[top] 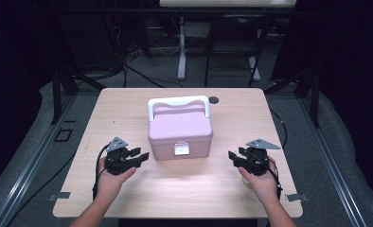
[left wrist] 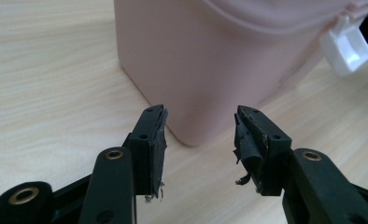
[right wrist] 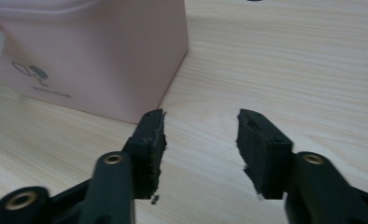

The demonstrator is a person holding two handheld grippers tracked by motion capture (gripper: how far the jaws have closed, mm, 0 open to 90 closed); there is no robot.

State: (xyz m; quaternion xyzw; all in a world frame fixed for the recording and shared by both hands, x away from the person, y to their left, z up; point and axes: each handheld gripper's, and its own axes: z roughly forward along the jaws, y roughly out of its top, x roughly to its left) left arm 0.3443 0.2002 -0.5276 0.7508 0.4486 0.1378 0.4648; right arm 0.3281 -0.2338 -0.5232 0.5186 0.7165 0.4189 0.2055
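A pink box (top: 179, 135) with a white handle (top: 177, 102) raised over its lid and a white latch (top: 181, 149) on its front stands mid-table. My left gripper (top: 144, 155) is held just left of the box's front corner, open, with nothing between its fingers. In the left gripper view the box's corner (left wrist: 210, 56) and the latch (left wrist: 345, 44) lie just beyond the open left gripper (left wrist: 200, 126). My right gripper (top: 232, 156) is held a little right of the box, also open and empty. The right gripper view has the box (right wrist: 93, 51) up and to the left of the open right gripper (right wrist: 201, 128).
The light wooden table (top: 128, 101) has a small dark round disc (top: 214, 100) behind the box. Metal clips sit at its front corners (top: 59, 195) (top: 293, 197). Bare wood lies in front of the box, between my hands. Dark floor and stand legs lie beyond the table.
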